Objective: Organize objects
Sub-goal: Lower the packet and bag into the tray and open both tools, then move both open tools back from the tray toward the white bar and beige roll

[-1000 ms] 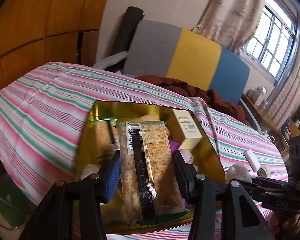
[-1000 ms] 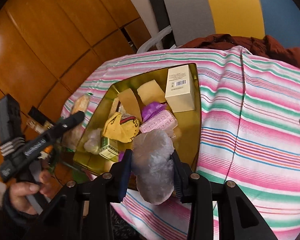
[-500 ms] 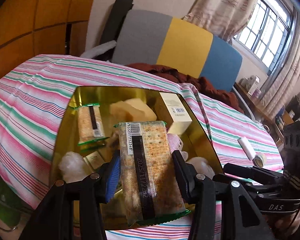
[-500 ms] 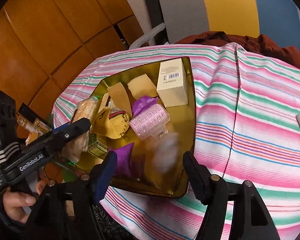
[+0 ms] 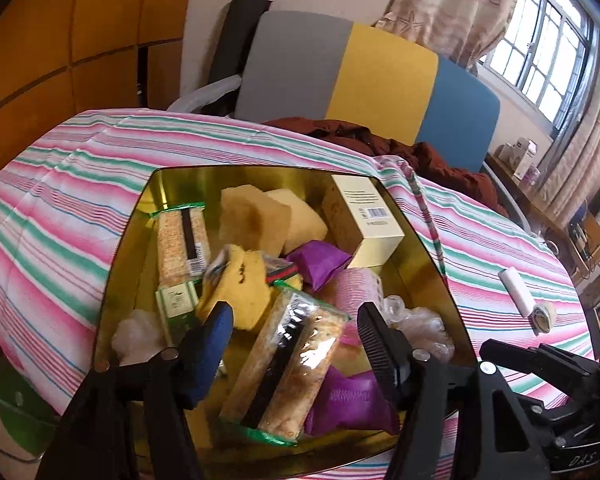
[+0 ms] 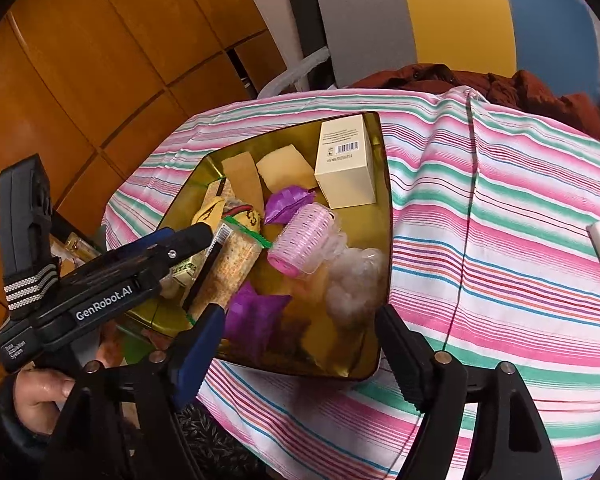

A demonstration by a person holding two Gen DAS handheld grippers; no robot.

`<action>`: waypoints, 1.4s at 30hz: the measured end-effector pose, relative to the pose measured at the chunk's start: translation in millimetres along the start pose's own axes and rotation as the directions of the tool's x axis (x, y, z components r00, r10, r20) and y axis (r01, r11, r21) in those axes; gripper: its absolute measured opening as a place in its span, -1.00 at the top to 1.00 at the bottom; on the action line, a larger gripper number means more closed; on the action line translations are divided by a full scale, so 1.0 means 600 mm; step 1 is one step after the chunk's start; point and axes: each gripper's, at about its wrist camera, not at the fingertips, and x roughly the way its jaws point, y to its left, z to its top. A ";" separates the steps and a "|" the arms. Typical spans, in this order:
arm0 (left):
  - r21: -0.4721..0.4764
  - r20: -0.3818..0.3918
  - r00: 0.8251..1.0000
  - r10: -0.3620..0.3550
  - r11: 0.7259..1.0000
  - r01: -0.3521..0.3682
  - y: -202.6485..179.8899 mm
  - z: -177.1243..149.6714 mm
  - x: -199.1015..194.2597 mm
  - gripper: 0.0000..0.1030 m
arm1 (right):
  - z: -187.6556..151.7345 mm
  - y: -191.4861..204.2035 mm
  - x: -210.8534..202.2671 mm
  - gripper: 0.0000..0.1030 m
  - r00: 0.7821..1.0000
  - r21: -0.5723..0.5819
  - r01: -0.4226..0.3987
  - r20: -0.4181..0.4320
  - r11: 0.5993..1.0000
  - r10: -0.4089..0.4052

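Observation:
A gold tray (image 5: 260, 176) on the striped tablecloth (image 5: 60, 208) holds several items. A cracker pack (image 5: 292, 368) lies tilted on the pile at the tray's near side, just below my open left gripper (image 5: 294, 314); neither finger touches it. In the right wrist view the same pack (image 6: 232, 268) lies beside a pink hair roller (image 6: 304, 240). A crumpled clear plastic bag (image 6: 352, 280) rests in the tray's near right corner. My right gripper (image 6: 300, 316) hovers open over the tray's near rim (image 6: 384, 200), with nothing between its fingers.
The tray also holds a cream box (image 5: 364, 220), two sponges (image 5: 256, 220), purple pouches (image 5: 320, 260), a yellow sock (image 5: 240, 280) and a second cracker pack (image 5: 182, 240). A white roll (image 5: 516, 290) lies on the cloth at right. A chair (image 5: 360, 72) stands behind the table.
My right gripper opened and the plastic bag dropped into the tray. Then my left gripper opened and the cracker pack fell onto the pile.

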 end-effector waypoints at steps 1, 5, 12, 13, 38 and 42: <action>-0.006 0.004 1.000 0.010 1.000 -0.010 0.003 -0.001 -0.004 -0.27 | -0.001 0.002 0.001 -0.54 1.000 -0.003 0.004 0.001 1.000 -0.004; -0.031 0.012 0.999 0.034 0.999 -0.034 0.013 -0.002 -0.017 -0.27 | -0.003 0.008 -0.001 -0.59 0.999 -0.018 0.031 0.013 0.999 -0.030; -0.011 0.039 0.998 0.048 0.999 -0.047 0.000 -0.009 -0.038 -0.27 | -0.004 0.024 -0.020 -0.74 0.990 -0.062 0.121 0.078 0.991 -0.116; -0.008 0.043 0.998 0.052 0.999 -0.051 -0.003 -0.011 -0.040 -0.27 | -0.004 0.027 -0.023 -0.76 0.987 -0.067 0.140 0.089 0.988 -0.134; 0.214 0.064 0.997 0.054 0.975 -0.066 -0.099 -0.050 -0.055 -0.27 | -0.018 -0.039 -0.072 -0.96 0.937 0.009 0.315 0.159 0.949 -0.313; 0.247 0.055 0.998 0.038 0.968 -0.051 -0.116 -0.051 -0.052 -0.27 | -0.020 -0.059 -0.075 -0.96 0.933 0.028 0.330 0.145 0.944 -0.331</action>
